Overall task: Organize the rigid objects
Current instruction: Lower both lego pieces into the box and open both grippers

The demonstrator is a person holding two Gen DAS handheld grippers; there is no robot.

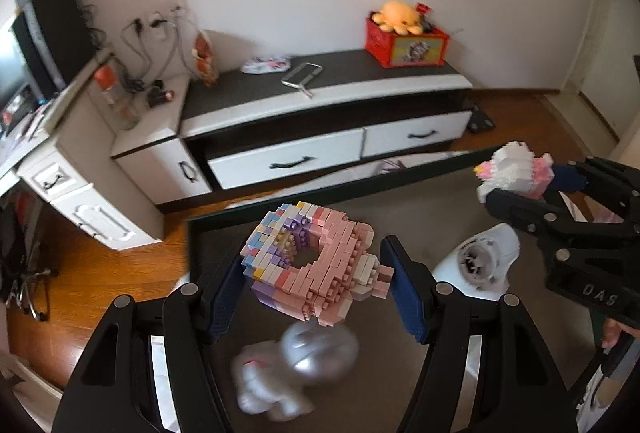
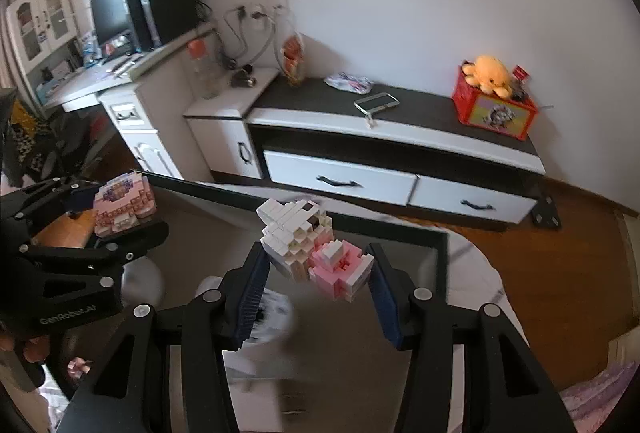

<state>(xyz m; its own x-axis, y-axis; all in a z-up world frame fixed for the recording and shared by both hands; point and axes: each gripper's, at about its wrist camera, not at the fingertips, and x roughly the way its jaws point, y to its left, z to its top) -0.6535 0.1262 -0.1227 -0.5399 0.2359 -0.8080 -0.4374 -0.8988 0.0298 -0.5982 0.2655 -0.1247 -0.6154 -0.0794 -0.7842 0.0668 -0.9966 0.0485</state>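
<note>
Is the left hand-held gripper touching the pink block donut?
Touching. In the left wrist view, both blue pads of the left hand-held gripper press against the sides of the pink block donut, which hangs lifted between them above the table.

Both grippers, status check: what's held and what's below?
Left gripper shut on pink brick ring. Right gripper shut on white-and-pink brick figure. Both above dark table; white toys underneath.

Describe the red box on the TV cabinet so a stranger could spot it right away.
Find the long black-topped cabinet against the white wall. At its right end stands the red box, an orange plush octopus poking out of its top; nothing else on the cabinet is red and square.
</note>
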